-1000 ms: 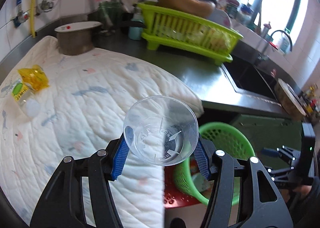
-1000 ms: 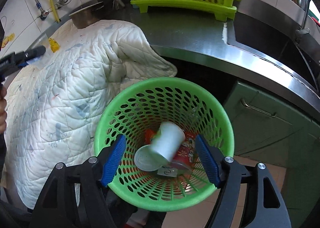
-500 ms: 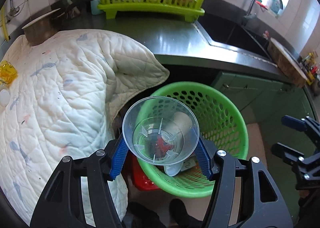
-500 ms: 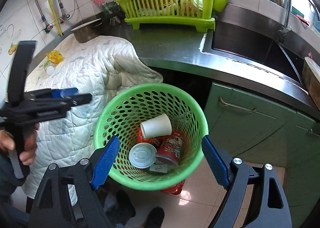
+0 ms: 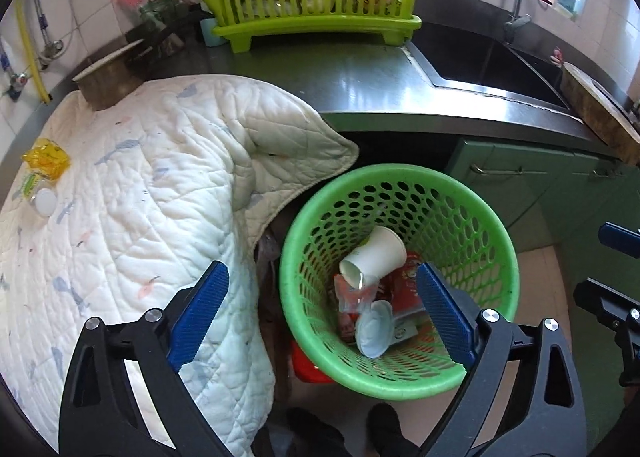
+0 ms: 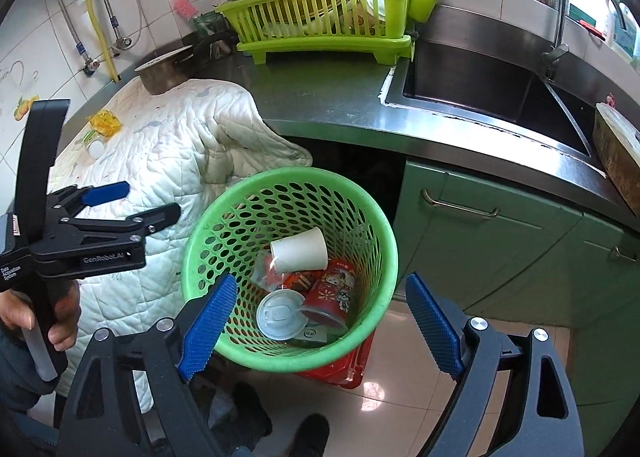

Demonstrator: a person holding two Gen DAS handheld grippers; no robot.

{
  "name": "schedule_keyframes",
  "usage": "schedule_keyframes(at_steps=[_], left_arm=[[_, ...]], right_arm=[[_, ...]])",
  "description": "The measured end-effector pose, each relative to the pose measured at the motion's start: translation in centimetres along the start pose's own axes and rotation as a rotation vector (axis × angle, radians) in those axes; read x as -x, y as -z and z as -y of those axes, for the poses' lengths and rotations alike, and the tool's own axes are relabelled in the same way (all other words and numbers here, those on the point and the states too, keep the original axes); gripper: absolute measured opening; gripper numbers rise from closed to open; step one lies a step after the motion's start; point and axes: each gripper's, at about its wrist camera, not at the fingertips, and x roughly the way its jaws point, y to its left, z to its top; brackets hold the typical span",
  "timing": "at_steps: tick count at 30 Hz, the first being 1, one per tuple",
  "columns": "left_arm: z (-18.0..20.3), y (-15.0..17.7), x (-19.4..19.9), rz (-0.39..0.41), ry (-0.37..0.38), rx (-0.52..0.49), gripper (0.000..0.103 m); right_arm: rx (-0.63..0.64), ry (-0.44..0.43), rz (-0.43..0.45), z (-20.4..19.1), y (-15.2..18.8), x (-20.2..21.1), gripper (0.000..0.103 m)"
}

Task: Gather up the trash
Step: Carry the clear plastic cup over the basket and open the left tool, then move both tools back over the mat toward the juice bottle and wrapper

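A green perforated basket [image 5: 496, 233] [image 6: 384, 241] stands on the floor beside the counter. In it lie a white paper cup [image 5: 376, 257] [image 6: 298, 249], a white lid [image 5: 374, 327] [image 6: 278, 315], a clear plastic cup [image 5: 354, 295] and a red noodle cup [image 6: 334, 291]. My left gripper [image 5: 320, 309] is open and empty above the basket; it also shows in the right wrist view [image 6: 132, 201]. My right gripper [image 6: 316, 325] is open and empty over the basket. A yellow wrapper [image 5: 46, 157] [image 6: 105, 121] and a small bottle [image 5: 42, 197] lie on the white quilt [image 5: 140, 197].
A lime dish rack [image 5: 312, 5] [image 6: 324, 21], a metal pot [image 5: 106, 81] and a sink [image 6: 492, 85] are on the steel counter [image 5: 380, 89]. Green cabinet doors [image 6: 500, 241] stand behind the basket. A red item [image 6: 344, 371] lies under the basket.
My left gripper has opened and let go of the clear plastic cup, which now lies in the basket. My right gripper has drawn back a little from the basket.
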Motion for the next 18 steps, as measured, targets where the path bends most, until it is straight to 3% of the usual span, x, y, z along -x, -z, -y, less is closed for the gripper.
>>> schedule_keyframes(at_steps=[15,18], left_arm=[[-3.7,-0.3,2.8,0.099,-0.338,0.025,0.098],[-5.0,-0.3,3.1,0.095,-0.358,0.041,0.098]], right_arm=[[0.041,-0.001,-0.006,-2.0,-1.8,-0.8,0.086],[0.059,-0.009,-0.002,-3.0,-2.3,-1.0,0.086]])
